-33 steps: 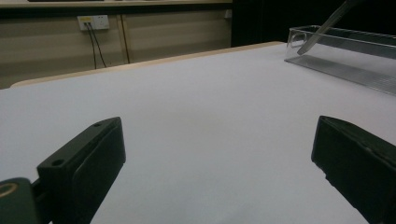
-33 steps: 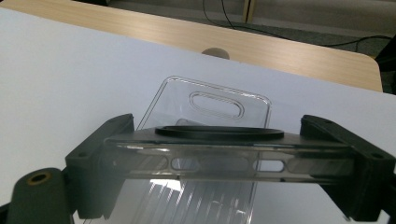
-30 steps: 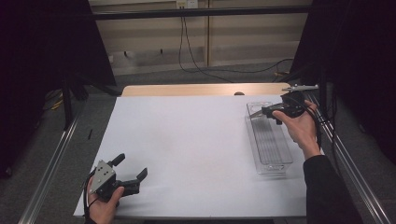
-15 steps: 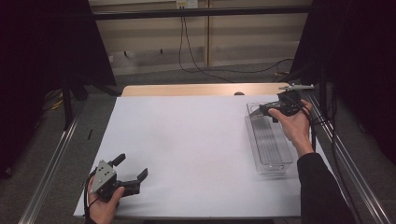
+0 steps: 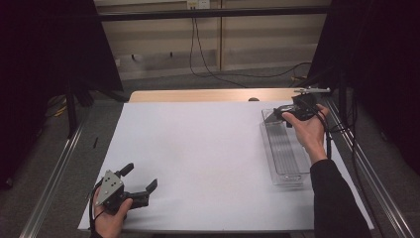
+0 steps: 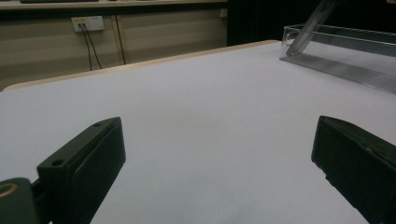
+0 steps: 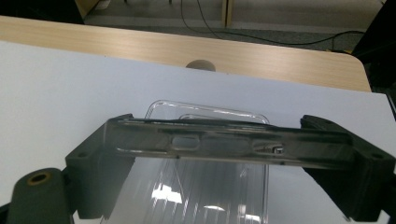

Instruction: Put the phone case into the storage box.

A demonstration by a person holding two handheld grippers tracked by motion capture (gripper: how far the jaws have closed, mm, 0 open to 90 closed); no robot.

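A long clear plastic tray (image 5: 283, 157) lies on the white table sheet at the right side. Over its far end, my right gripper (image 5: 291, 113) is shut on a flat clear plastic piece (image 5: 270, 115) that tilts down toward the tray. In the right gripper view that piece (image 7: 224, 142) spans edge-on between the two jaws of my right gripper (image 7: 229, 148), and the tray (image 7: 205, 186) lies beneath. My left gripper (image 5: 140, 177) rests open at the near left of the sheet with nothing between its fingers. The left gripper view shows my left gripper (image 6: 219, 158) wide open, with the tray (image 6: 345, 44) far off.
The white sheet (image 5: 198, 148) covers most of the table, and a bare wooden strip (image 5: 198, 95) runs along the far edge. Metal rails (image 5: 54, 173) flank the table on both sides. A wall socket and cables (image 6: 88, 23) lie beyond the far edge.
My right hand has shifted slightly toward the far end of the tray with the clear piece still held. The left gripper has stayed put.
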